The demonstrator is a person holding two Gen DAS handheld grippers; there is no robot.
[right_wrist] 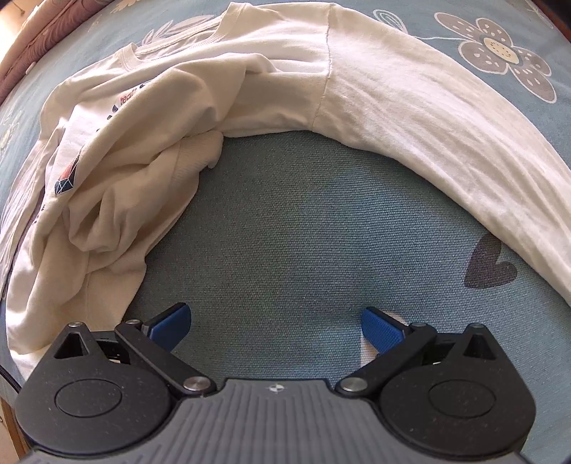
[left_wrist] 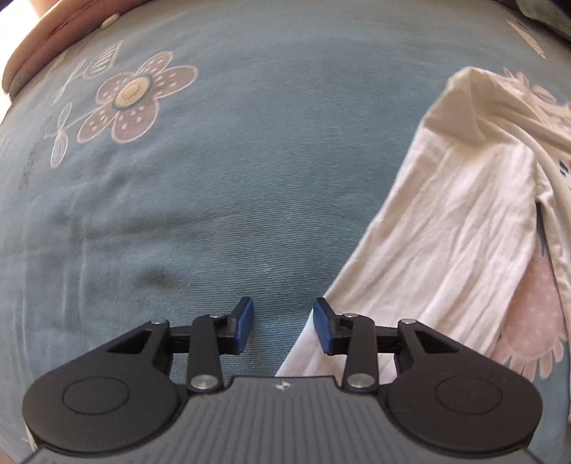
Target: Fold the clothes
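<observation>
A cream long-sleeved shirt with a dark printed graphic lies bunched on the blue sheet at the left of the right wrist view. Its sleeve arcs across the top and down the right side. My right gripper stands wide open over bare sheet in the hollow between body and sleeve, holding nothing. In the left wrist view the sleeve runs down the right side, and its lower edge passes under the right finger. My left gripper is open, its blue pads apart and pressing on nothing.
The blue bed sheet carries flower prints and a dark heart. A pinkish-brown bed edge curves along the top left. Dark fabric shows at the top right corner.
</observation>
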